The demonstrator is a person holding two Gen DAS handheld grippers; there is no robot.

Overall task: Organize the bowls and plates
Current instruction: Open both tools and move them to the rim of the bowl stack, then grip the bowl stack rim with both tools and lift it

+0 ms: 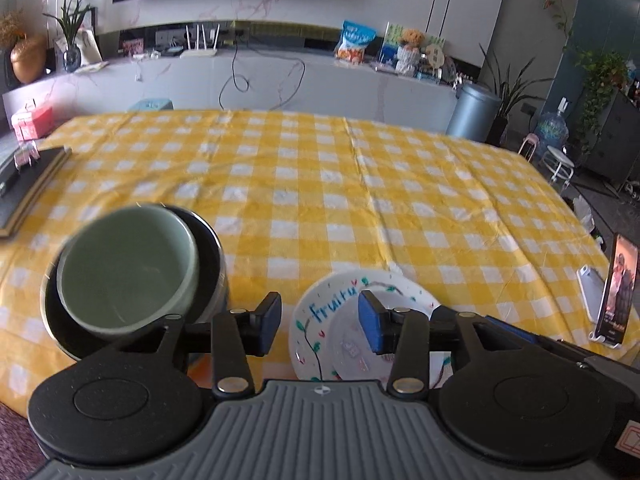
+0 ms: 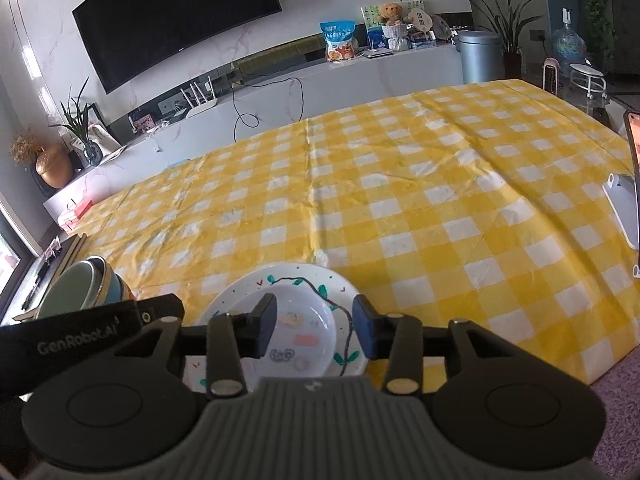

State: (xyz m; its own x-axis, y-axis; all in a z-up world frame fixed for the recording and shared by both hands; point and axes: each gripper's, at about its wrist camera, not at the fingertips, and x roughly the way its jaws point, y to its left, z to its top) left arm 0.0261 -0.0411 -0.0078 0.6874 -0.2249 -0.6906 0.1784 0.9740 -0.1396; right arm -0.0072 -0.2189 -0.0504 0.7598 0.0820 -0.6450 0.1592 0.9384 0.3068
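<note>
A pale green bowl (image 1: 128, 268) sits nested in a darker bowl (image 1: 208, 248) at the near left of the yellow checked table; this stack shows in the right wrist view too (image 2: 86, 284). A white painted plate (image 1: 320, 312) lettered "Fruity" lies near the front edge with a smaller white dish (image 1: 352, 348) on it; both show in the right wrist view, plate (image 2: 288, 276) and dish (image 2: 300, 328). My left gripper (image 1: 320, 322) is open and empty above the plate, right of the bowls. My right gripper (image 2: 316, 326) is open and empty over the dish.
A phone on a stand (image 1: 618, 292) and a white device (image 1: 592, 288) stand at the table's right edge. A black board (image 1: 28, 184) lies at the left edge. The table (image 1: 340, 184) has a yellow checked cloth. A TV cabinet is behind.
</note>
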